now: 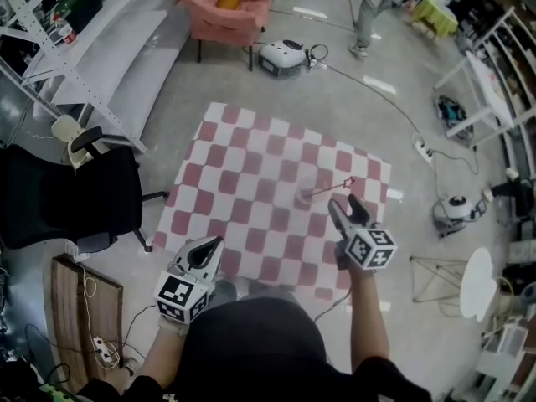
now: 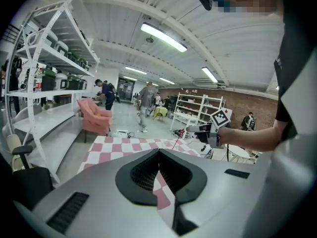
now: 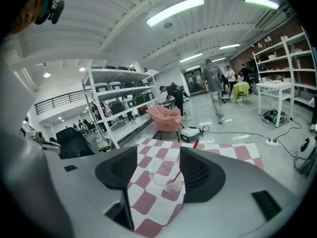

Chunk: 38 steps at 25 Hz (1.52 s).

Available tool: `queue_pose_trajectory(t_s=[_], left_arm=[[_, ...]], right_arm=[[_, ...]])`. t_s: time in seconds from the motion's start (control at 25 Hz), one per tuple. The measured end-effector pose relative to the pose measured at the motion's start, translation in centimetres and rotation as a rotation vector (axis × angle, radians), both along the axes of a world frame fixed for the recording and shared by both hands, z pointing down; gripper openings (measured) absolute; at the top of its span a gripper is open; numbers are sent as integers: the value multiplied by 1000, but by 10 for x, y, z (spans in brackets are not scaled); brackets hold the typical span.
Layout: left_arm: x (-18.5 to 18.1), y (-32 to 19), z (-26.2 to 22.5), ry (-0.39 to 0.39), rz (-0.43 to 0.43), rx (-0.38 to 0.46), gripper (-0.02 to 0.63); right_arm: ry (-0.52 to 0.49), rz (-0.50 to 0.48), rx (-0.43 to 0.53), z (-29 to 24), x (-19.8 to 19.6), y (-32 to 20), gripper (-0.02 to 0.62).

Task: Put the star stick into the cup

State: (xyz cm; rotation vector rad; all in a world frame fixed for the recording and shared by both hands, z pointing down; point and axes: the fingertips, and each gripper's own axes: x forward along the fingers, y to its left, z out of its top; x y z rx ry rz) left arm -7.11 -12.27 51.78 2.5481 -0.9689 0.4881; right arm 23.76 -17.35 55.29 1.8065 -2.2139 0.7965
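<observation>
A clear cup (image 1: pixel 305 196) stands on the pink-and-white checked cloth (image 1: pixel 243 182). The red star stick (image 1: pixel 331 188) leans out of it, star end up and to the right. My right gripper (image 1: pixel 343 201) is just behind the cup, open. In the right gripper view the cup (image 3: pixel 161 171) and the star stick (image 3: pixel 177 175) sit between and slightly ahead of the wide-spread pads, untouched by the right gripper (image 3: pixel 158 167). My left gripper (image 1: pixel 213 245) hovers at the cloth's near left edge, shut and holding nothing. The left gripper (image 2: pixel 158 155) looks across at the star stick (image 2: pixel 178 139).
A black office chair (image 1: pixel 67 195) stands left of the cloth, with a wooden board (image 1: pixel 84 321) below it. A pink armchair (image 1: pixel 224 7) and a white floor device (image 1: pixel 283 57) are beyond. A round white side table (image 1: pixel 476 283) is at right. Cables cross the floor.
</observation>
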Motion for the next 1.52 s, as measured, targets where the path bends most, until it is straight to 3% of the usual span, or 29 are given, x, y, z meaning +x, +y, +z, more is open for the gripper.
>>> queue_pose_trajectory(t_s=[0.08, 0.44, 0.56, 1.0, 1.52], left_arm=[[10, -4, -5, 11, 37, 14, 41], [41, -14, -24, 76, 210, 66, 41], [48, -16, -27, 91, 256, 72, 41], [69, -12, -39, 134, 378, 92, 41], [69, -11, -47, 149, 412, 114, 41]], right_arm=[[27, -7, 24, -17, -7, 9, 274], [95, 15, 150, -82, -48, 59, 84], [139, 19, 181, -96, -62, 74, 55], [153, 36, 216, -106, -100, 104, 46], [169, 15, 215, -97, -115, 110, 31]])
